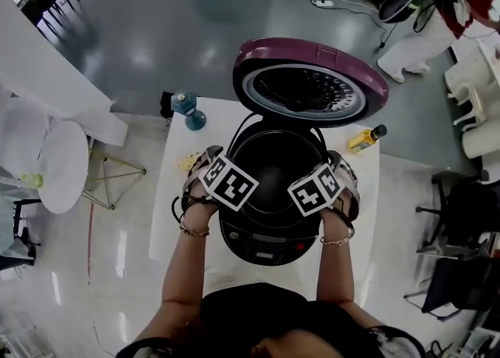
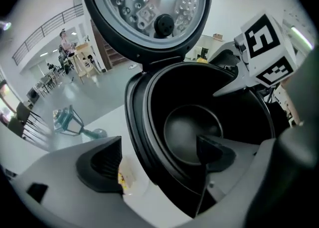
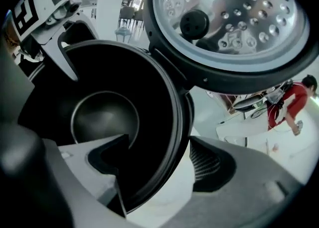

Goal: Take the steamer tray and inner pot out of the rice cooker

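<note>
- the rice cooker [image 1: 269, 248] stands on the white table [image 1: 367, 192], and its lid [image 1: 308, 83] is swung up at 12 o'clock, so the opening step looks done
- the inner pot [image 1: 273, 169] sits in the cooker body; looking down into it, you see only its dark wall and round floor
- no steamer tray shows in the pot, under the lid or on the table, so you can't tell from here where it is; judge that part as either finished out of view or never loaded
- your left gripper [image 2: 158, 157] is released, jaws wide apart; it straddles the pot rim at 9 o'clock, one jaw inside the pot and the other outside by the cooker wall, neither pad pressing
- your right gripper [image 3: 159, 155] is released too, jaws spread wide; it straddles the rim at 3 o'clock the same way, with the rim between the pads and not pinched
- what's left, as far as you can judge: close both grippers on the rim, lift the pot straight up clear of the body, and set it on the bare table
- a yellow bottle [image 1: 366, 138] lies at 2 o'clock of the cooker and a teal object [image 1: 188, 109] stands at 10 o'clock, so the free space for the pot looks to be at 3 or 9 o'clock
</note>
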